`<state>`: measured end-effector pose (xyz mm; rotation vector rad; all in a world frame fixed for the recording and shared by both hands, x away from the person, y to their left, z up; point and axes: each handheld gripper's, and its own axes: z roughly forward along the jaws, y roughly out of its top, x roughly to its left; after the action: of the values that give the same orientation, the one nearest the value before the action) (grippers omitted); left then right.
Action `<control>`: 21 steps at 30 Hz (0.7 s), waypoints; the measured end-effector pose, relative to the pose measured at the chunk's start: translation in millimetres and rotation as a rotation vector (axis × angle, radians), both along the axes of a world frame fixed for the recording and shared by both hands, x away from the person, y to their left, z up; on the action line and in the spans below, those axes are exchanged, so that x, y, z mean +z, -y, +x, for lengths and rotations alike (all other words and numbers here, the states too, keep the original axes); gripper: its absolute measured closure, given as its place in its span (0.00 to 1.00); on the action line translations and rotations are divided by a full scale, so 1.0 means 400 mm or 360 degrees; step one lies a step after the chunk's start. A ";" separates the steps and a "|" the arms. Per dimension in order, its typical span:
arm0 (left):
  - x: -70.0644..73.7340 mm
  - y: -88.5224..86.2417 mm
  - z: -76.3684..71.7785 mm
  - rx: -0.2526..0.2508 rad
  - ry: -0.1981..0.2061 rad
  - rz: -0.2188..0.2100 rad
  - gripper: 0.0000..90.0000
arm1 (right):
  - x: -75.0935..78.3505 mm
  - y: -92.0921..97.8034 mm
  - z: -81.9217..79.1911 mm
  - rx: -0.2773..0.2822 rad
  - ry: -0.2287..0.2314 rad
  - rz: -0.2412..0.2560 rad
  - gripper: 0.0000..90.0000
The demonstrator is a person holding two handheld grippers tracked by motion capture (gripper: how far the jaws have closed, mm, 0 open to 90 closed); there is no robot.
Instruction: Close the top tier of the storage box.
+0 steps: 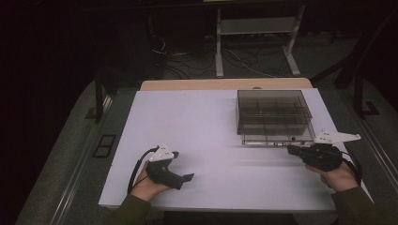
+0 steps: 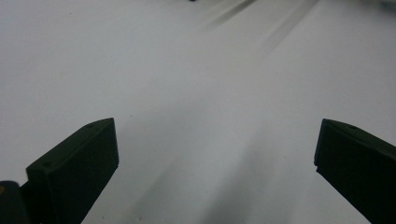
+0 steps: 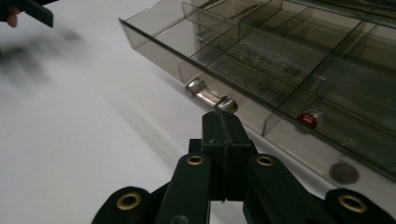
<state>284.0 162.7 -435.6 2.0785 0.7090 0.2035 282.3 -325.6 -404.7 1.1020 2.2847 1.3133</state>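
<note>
On the far right part of the white bench [image 1: 197, 122] I see a clear smoky plastic organiser box [image 1: 273, 115] split into compartments, its lower drawer drawn a little toward the person. From the right gripper view my right hand-held gripper [image 3: 223, 119] has its two black jaws pressed together, their tips right at the small metal drawer handle [image 3: 211, 97] on the front of that drawer; I cannot tell whether anything is pinched between them or whether they merely touch the handle. A small red piece [image 3: 308, 118] lies in a front compartment of the drawer, to the right of the handle, and a dark round spot [image 3: 343, 172] shows nearer the camera, at the drawer's front. In the high view the right hand-held gripper [image 1: 300, 151] sits at the box's near right corner, held by a hand [image 1: 335, 176] in a green sleeve. My left hand-held gripper [image 1: 185, 178] is well apart from the box, low over bare bench near the front edge, and its jaws stand wide apart with nothing between them.
</note>
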 end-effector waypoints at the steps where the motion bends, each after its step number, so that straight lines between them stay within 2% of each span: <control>1: 0.000 0.001 -0.001 0.0001 -0.0004 -0.0002 0.00 | 0.000 0.000 0.003 -0.0009 0.0000 0.0003 0.99; 9: 0.000 0.001 -0.001 -0.0002 -0.0004 0.0000 0.00 | 0.000 -0.007 0.030 -0.0011 -0.0003 -0.0002 0.99; 21: 0.003 0.001 -0.003 0.0002 0.0007 -0.0011 0.00 | 0.003 -0.010 0.035 -0.0015 -0.0007 -0.0009 0.99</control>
<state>282.9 162.2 -434.5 2.0704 0.7076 0.2065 296.2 -321.4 -403.5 1.1136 2.2824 1.3014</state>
